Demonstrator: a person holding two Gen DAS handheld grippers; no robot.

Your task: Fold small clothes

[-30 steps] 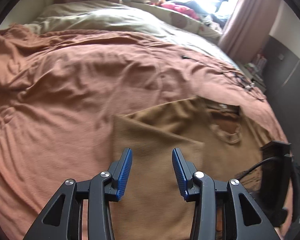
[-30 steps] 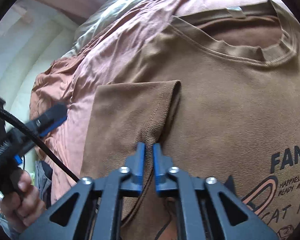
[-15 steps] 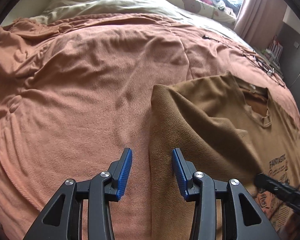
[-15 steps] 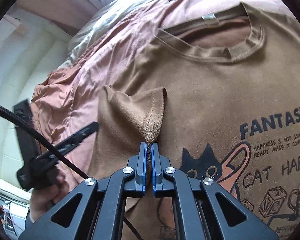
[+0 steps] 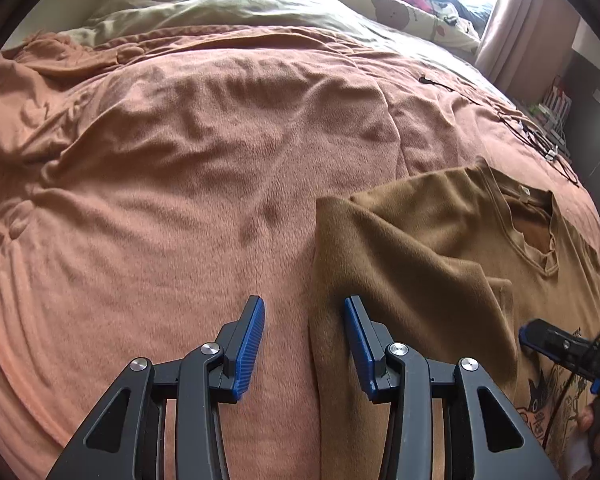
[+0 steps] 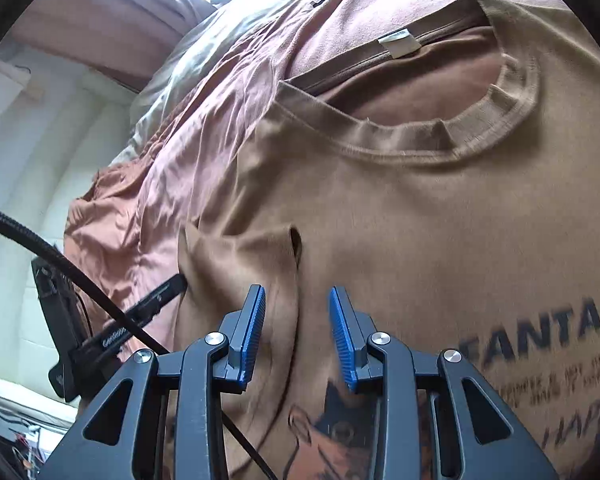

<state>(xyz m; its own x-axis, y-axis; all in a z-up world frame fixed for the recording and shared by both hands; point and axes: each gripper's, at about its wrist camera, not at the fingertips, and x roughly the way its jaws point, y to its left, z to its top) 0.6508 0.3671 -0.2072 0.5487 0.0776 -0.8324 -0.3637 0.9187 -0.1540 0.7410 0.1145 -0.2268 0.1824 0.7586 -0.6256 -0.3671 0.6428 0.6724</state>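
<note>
A pink-brown blanket (image 5: 172,184) covers the bed; the left hand-held gripper (image 5: 304,332) hangs lower than a second ago, jaws apart and empty, straddling the edge of the brown T-shirt (image 5: 432,256) lying on the blanket; the sleeve (image 6: 236,264) now rests folded onto the shirt's chest — the right hand-held gripper (image 6: 298,328) has just been opening, releasing it.

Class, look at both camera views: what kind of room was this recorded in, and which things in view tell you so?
Most likely a bedroom. The brown T-shirt lies on a wide bed under a rumpled orange-pink blanket, with a pale duvet behind it and curtains by a bright window.
</note>
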